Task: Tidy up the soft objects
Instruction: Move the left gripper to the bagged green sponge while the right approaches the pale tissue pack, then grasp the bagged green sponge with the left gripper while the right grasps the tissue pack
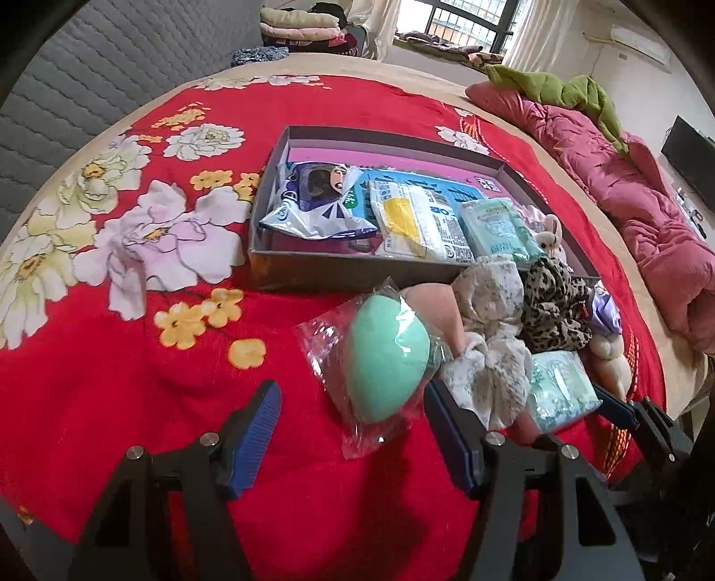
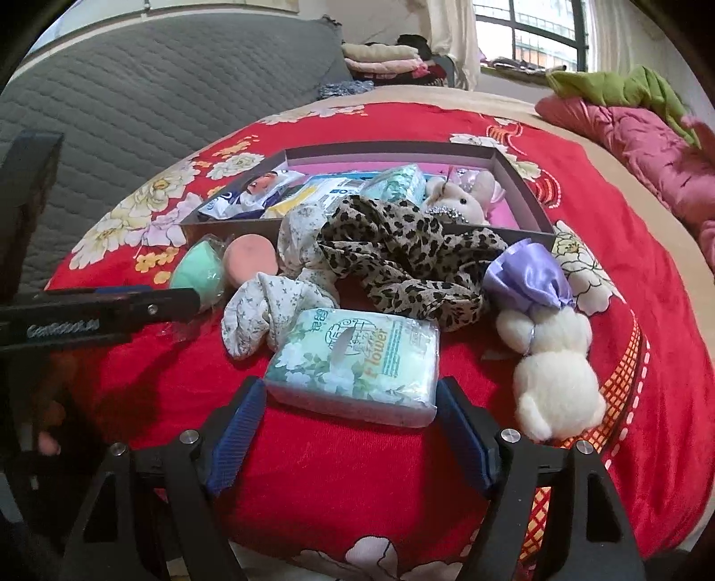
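Observation:
On the red flowered blanket [image 1: 134, 402] a mint green sponge in a clear bag [image 1: 384, 357] lies just ahead of my left gripper [image 1: 352, 389], which is open, its blue fingertips on either side of the bag's near end. My right gripper [image 2: 351, 389] is open around a tissue pack [image 2: 357, 366]; its fingers stand close to both ends and the pack is not squeezed. Behind lie a peach sponge [image 2: 250, 259], a white floral cloth [image 2: 268, 308], a leopard scarf [image 2: 402, 254] and a white plush with a purple bow [image 2: 549, 353]. The grey box [image 2: 389, 149] holds packets and a small rabbit [image 2: 460, 196].
A pink quilt [image 1: 625, 187] with a green cloth [image 1: 558, 89] on it runs along the bed's right side. Folded clothes [image 1: 299, 22] are stacked beyond the bed. A grey quilted panel [image 2: 156, 89] stands to the left. My left gripper's arm [image 2: 111, 308] crosses the right wrist view's left edge.

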Demonstrator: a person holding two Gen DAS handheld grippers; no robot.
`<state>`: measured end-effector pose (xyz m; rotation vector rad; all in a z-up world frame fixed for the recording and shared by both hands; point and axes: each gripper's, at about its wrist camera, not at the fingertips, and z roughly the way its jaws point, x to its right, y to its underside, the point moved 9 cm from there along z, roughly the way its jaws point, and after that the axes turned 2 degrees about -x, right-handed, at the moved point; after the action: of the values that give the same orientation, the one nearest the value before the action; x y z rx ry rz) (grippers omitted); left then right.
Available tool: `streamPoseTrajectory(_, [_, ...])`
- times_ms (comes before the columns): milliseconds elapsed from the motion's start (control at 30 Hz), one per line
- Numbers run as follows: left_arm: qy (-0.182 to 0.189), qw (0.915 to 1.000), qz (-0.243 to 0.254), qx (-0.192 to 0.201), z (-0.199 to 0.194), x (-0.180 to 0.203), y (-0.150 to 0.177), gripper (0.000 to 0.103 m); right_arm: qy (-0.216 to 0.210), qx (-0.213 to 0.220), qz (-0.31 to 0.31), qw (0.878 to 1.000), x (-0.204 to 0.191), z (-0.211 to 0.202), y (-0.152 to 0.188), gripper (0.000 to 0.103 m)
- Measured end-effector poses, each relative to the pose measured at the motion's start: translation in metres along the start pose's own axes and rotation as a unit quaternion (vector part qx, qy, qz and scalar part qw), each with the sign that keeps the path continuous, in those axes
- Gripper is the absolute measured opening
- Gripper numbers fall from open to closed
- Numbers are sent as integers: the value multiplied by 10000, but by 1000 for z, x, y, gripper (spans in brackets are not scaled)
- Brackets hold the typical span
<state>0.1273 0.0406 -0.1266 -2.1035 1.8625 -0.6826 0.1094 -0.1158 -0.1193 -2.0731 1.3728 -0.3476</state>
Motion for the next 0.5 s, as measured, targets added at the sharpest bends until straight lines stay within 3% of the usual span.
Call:
streamPoseTrajectory(233, [147,9999,34,-34,10,3,-9,66,-77,138,44,9999,3,-4,-3,73])
streamPoseTrajectory(267, [208,9998,22,-38,12,3,-10,62,-32,154,49,9999,5,-5,-4,61])
streamPoseTrajectory(300, [242,9997,34,-34,13,4,-11,57,-9,149,65,9999,7,-5,-4,55])
streamPoseTrajectory(400, [366,9993,61,-39,17,7,-13,44,-34,100,183,9998,12,-3,-3,55])
streamPoseTrajectory(500, [377,9992,95,-39,18,9,-13,42,-151,14,279,9995,13,-1,-2,57])
